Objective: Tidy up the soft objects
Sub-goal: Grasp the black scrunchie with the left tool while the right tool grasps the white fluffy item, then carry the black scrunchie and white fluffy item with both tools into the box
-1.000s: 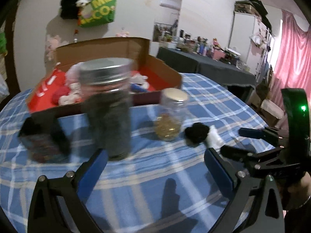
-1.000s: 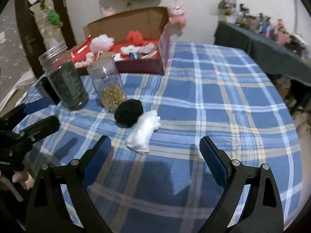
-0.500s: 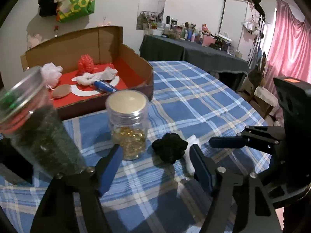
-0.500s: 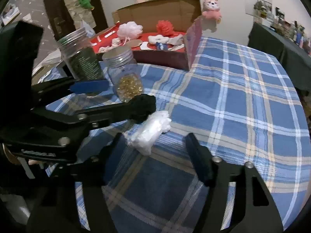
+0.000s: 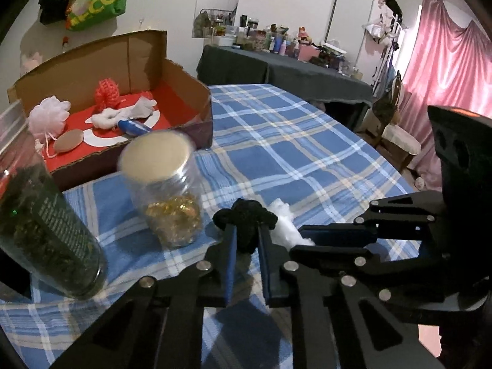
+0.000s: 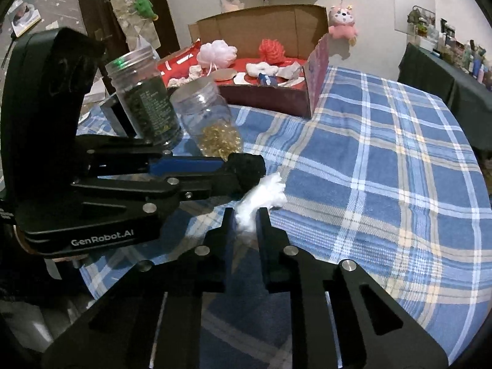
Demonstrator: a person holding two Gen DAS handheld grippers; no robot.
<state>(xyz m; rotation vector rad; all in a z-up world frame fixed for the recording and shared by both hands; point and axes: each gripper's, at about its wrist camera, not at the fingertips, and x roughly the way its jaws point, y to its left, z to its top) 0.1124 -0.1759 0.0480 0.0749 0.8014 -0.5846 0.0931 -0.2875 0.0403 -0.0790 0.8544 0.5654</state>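
Both grasps look made but nothing is sorted yet — the left tool [image 5: 247,240] has just closed on the black pompom [image 5: 246,220] and the right tool [image 6: 246,220] on the white fluffy tuft [image 6: 261,195], both on the desk [image 6: 384,160] beside the jars — the cardboard box [image 5: 187,77] of soft things still awaits them.

The tablecloth [image 6: 384,160] was matt woven cloth in blue plaid. The black pompom [image 5: 246,218] looked fuzzy, the white tuft [image 6: 261,196] fluffy. Both jars [image 5: 166,190] [image 6: 144,101] were clear glossy plastic. The box [image 5: 187,92] was plain brown cardboard.
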